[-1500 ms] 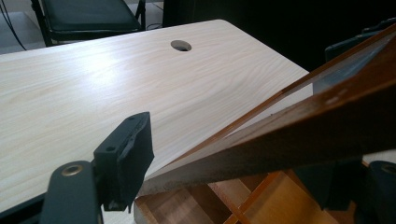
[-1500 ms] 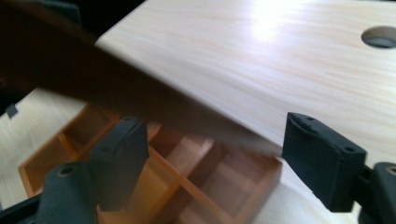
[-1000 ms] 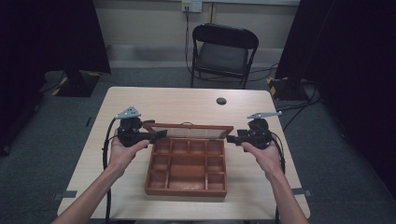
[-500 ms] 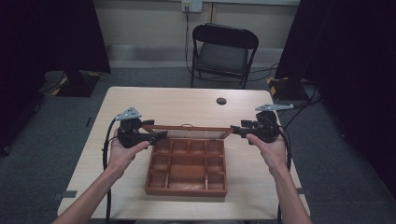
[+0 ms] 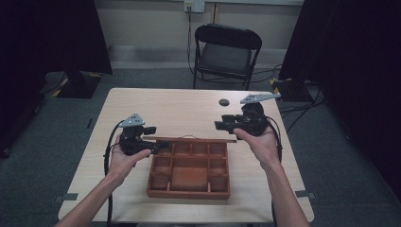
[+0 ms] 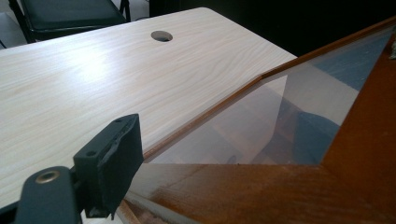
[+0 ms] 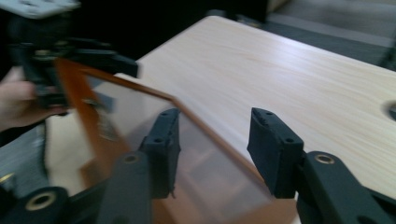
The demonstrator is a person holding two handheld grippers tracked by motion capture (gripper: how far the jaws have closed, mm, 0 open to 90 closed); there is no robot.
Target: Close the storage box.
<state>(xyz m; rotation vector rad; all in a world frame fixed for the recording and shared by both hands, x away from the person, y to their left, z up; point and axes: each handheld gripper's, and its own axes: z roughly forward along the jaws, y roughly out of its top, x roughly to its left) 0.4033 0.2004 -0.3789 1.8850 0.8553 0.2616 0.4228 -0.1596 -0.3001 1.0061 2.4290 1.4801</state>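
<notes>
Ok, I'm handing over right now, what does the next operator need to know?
Left tool: at the left end of the glass lid, jaws just opening; grip unclear.
Right tool: open, nothing between the jaws, which were just closing; it hovers off the lid's right end.
Wooden compartment box: near edge of the table, lid about upright at its back.
Done: lid raised.
Left: probably free the left tool and check the lid stays up.

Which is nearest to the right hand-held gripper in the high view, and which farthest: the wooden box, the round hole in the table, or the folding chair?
From the right hand-held gripper:
1. Round hole, just beyond it on the table.
2. Wooden box, below it, toward the person; nearly as close.
3. Folding chair, behind the table.
</notes>
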